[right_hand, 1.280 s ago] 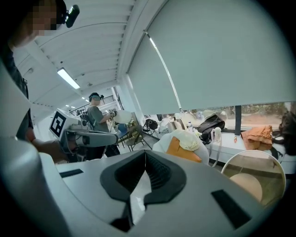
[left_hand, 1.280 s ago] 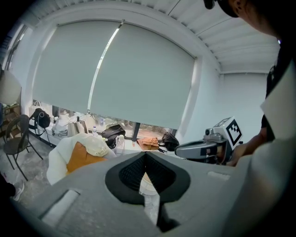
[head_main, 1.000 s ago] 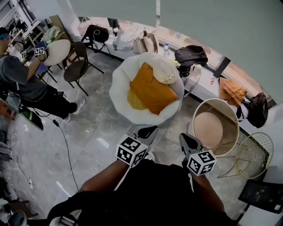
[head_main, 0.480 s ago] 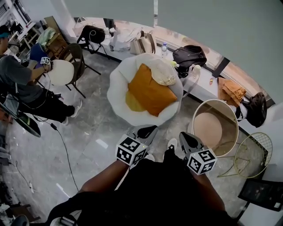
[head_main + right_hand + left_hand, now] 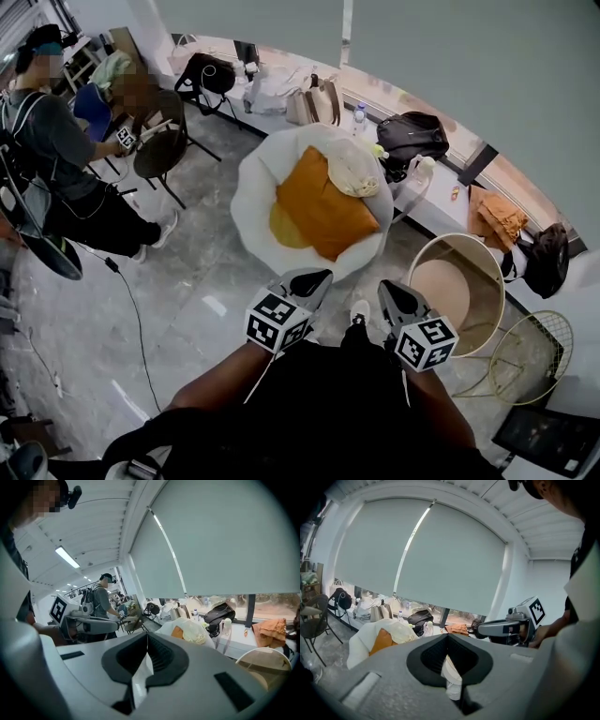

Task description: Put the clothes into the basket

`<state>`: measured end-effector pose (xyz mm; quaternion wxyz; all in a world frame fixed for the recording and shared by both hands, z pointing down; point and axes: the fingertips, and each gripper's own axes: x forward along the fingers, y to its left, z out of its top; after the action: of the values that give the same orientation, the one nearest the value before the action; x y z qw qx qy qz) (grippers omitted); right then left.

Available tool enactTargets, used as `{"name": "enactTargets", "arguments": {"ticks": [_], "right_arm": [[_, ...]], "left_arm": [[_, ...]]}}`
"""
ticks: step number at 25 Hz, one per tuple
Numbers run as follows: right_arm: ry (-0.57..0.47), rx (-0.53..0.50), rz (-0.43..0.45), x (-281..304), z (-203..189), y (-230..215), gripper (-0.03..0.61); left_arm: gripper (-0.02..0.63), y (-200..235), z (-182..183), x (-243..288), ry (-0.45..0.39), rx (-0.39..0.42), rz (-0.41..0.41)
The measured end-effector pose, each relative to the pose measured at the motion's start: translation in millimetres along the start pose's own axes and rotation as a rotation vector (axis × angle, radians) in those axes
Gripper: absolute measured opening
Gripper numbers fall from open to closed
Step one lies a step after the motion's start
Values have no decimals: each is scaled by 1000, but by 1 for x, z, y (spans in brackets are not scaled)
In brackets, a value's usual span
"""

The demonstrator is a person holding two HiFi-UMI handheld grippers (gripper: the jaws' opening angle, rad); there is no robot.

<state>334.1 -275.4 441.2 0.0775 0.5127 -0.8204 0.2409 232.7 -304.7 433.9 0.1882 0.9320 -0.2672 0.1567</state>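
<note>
Grippers are aiming at the orange cloth (image 5: 323, 211): left gripper (image 5: 314, 277) and right gripper (image 5: 387, 290) both pressed together, empty; opening wide to grab likely comes next.

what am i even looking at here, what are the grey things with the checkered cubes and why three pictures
There is no robot here. A person holds a hand tool in each hand: a two-jaw gripper with a marker cube on it. The top-down picture comes from a camera on the person's head and shows the left gripper and the right gripper held close to the body. The other two pictures come from a camera riding on each gripper, looking along its jaws. Both pairs of jaws are closed and hold no clothing. Ahead is a white cushioned seat with an orange cloth, a yellow cloth and a cream cloth on it. To its right stands a round basket, which looks empty.
</note>
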Motion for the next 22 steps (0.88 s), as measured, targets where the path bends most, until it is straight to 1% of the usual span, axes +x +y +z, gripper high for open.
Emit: {"name": "enactTargets", "arguments": {"ticks": [4,10,14,18,22], "right_arm": [[2,-5,23,15,11,-24,15],[3,-5,45,32,35,-70,15],[5,-6,68,42,48,-102,15],[7,-6,91,52,62,-135,15],[8,-4,123,61,70,-162,15]], "left_arm": [[0,7,11,26,6,15,13],[0,18,33,70,20,14,33],[0,23,48,104,19,-5,46],[0,26,68,135,3,-59,52],[0,30,76,162,9,-54,85]]}}
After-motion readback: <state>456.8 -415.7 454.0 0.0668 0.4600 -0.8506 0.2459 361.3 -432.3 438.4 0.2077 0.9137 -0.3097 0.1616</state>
